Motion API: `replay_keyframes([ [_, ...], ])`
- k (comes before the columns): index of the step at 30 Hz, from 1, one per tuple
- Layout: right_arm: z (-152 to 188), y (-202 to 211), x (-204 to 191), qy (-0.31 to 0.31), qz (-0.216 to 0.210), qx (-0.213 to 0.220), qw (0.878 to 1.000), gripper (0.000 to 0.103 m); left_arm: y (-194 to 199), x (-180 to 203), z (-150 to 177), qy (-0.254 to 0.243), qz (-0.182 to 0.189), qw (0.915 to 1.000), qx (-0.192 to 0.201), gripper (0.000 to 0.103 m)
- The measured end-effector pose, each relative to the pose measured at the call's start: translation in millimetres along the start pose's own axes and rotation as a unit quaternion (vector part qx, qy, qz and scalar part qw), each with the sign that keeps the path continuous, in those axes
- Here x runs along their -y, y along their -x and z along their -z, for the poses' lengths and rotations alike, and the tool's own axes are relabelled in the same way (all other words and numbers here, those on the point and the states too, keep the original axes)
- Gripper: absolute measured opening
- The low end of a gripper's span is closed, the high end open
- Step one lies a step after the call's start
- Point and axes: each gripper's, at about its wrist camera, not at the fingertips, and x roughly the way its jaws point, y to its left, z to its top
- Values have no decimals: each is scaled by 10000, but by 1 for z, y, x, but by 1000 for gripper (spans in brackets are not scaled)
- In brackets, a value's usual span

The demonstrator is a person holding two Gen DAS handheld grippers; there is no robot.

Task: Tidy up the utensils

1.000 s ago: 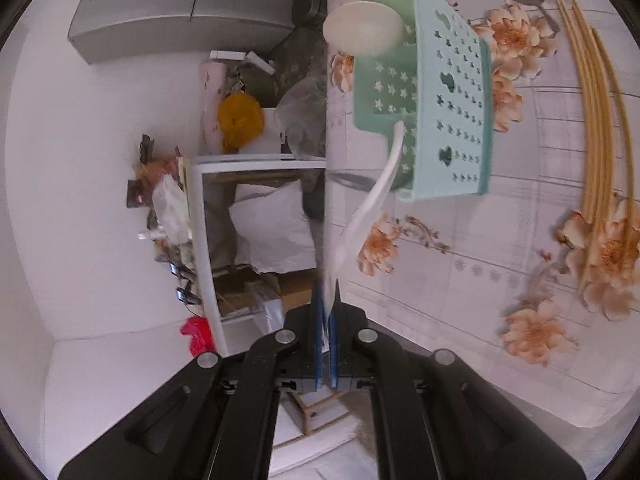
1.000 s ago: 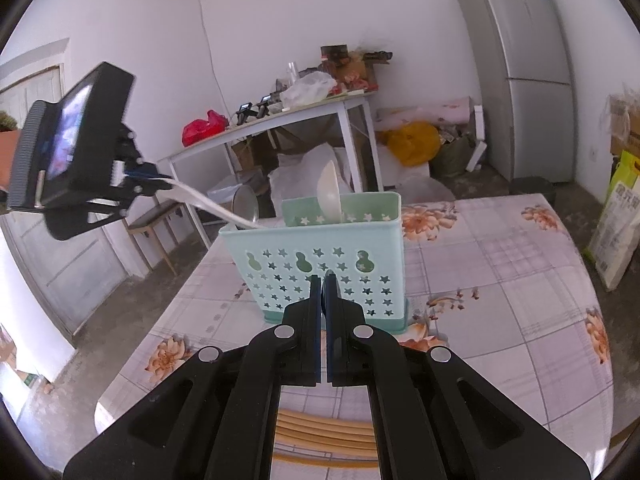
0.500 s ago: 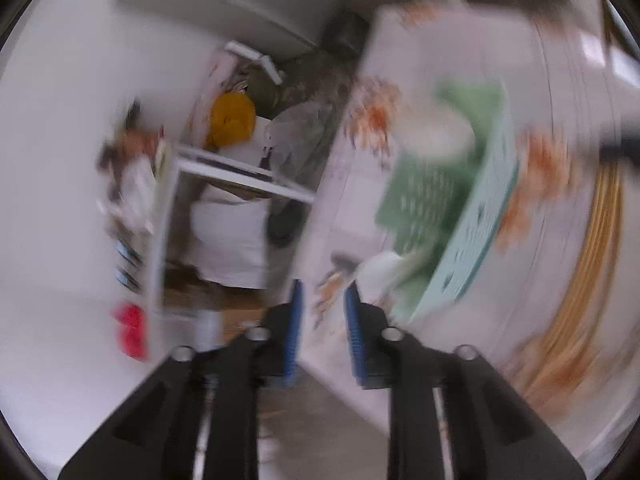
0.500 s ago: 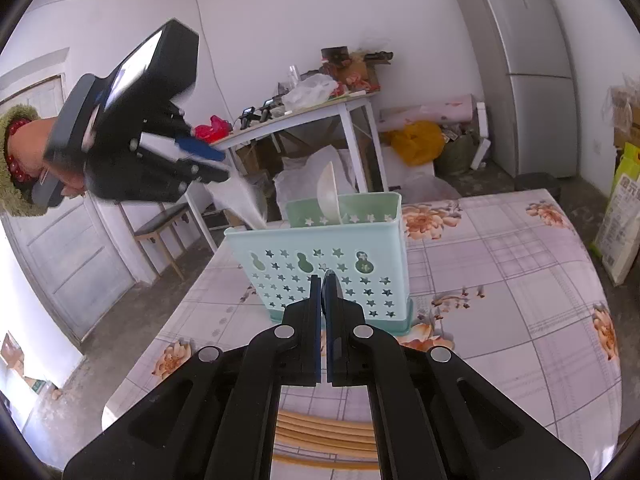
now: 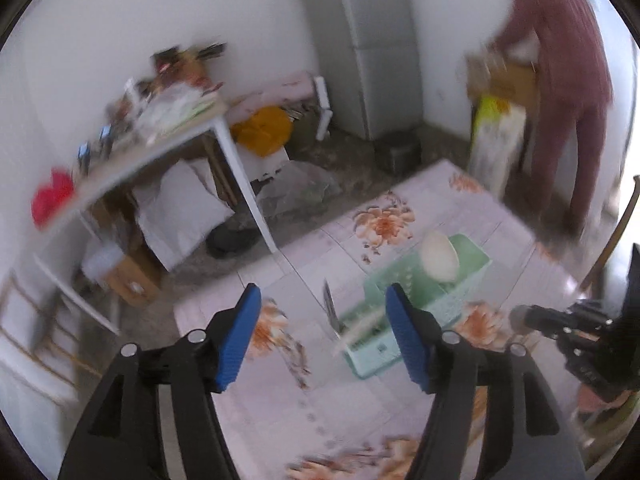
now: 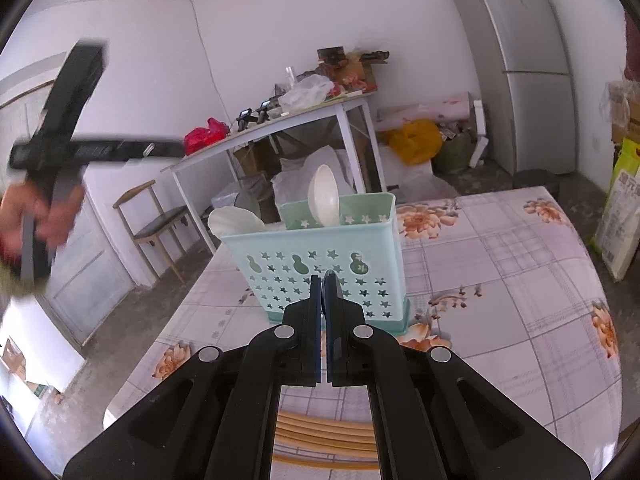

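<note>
**Two spoons in the caddy, chopsticks at the near edge**

On my far left, in the right wrist view, the left gripper [image 6: 160, 148] is high in the air beside the table's left edge, blurred, with the hand [image 6: 44, 216] under it. In its own view the left gripper [image 5: 322, 320] has the blue pads [image 5: 240, 336] spread wide and nothing between them.

Next comes the table [image 6: 500, 280] with the flower-pattern cloth. The caddy [image 6: 320, 264], a mint one with star holes, stands upright near the far left corner of the table. One white spoon [image 6: 236, 220] leans over the caddy's left rim, bowl up. A second white spoon [image 6: 326, 196] stands in the back compartment, also bowl up. In the left wrist view the caddy [image 5: 420, 300] is seen from above and is blurred; I can see there one spoon [image 5: 440, 256] clearly, and only a pale smear at the near end of the caddy.

In the middle, the right gripper [image 6: 323, 280] is low over the table, in front of the caddy, with its pads pressed together. I see nothing between them.

Under that gripper, at the near edge of the table, lie the chopsticks [image 6: 320, 432], side by side.

To the right, the table is just cloth up to its right edge.
</note>
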Motion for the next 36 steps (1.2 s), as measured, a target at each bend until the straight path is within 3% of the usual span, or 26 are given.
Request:
replay_keyframes([
  [4,-1,1,-3,68,47,-9,10000,0,1,-6,72,1194,506,9915,73,65],
  [8,-5,6,-10,162,70,44,9998,0,-11,6,135,1947,363,9802,31,67],
  [11,-11,13,-11,166,-19,91,9998,0,-23,15,168,2432,464,9687,-201,67],
  [13,-17,18,-11,177,-114,127,9997,0,-26,21,177,2449,433,9683,-218,67],
  [18,-30,22,-11,206,-186,155,9995,0,-25,33,187,2074,90,9781,-145,67],
  [24,-49,23,-27,594,-71,228,9979,0,-26,20,195,2208,111,9752,-65,68],
  [36,-111,19,-60,1170,-332,986,9877,0,-24,2,208,2463,-19,9692,-12,68],
])
